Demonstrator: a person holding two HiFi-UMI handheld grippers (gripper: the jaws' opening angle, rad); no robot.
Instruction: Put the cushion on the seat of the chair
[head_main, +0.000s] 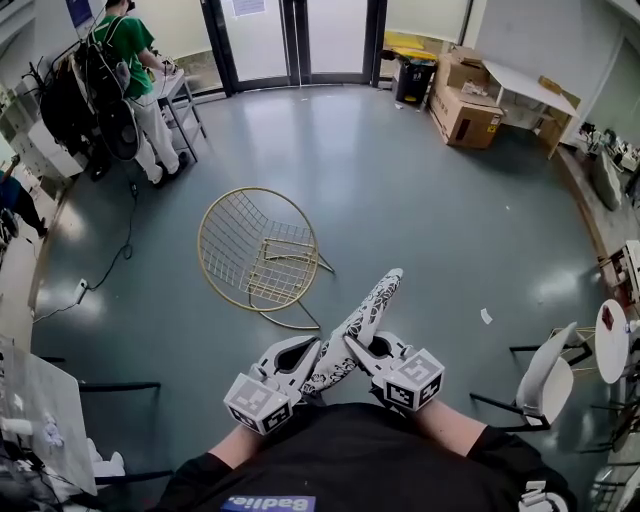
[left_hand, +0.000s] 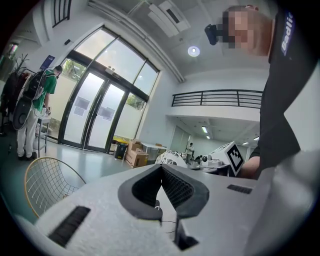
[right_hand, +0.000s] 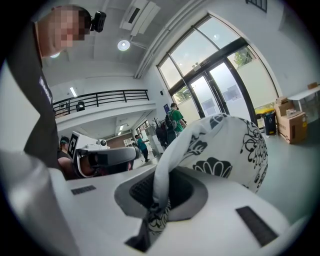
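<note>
A black-and-white patterned cushion (head_main: 368, 310) hangs edge-on in front of me, between both grippers. My right gripper (head_main: 352, 345) is shut on its cloth edge; in the right gripper view the cushion (right_hand: 225, 150) bulges up out of the closed jaws (right_hand: 160, 180). My left gripper (head_main: 318, 350) rests against the cushion's left side with its jaws closed (left_hand: 161, 170). Only a pale sliver and a thread show between them, and the cushion (left_hand: 171, 157) peeks out beyond the tip. The gold wire chair (head_main: 258, 250) lies tipped on the floor ahead and to the left, its seat bare (left_hand: 47, 187).
A person in a green shirt with a backpack (head_main: 130, 60) stands by a table at the far left. Cardboard boxes (head_main: 465, 110) sit at the far right near glass doors. A white chair (head_main: 545, 380) stands close on my right. A cable (head_main: 110, 260) crosses the floor on the left.
</note>
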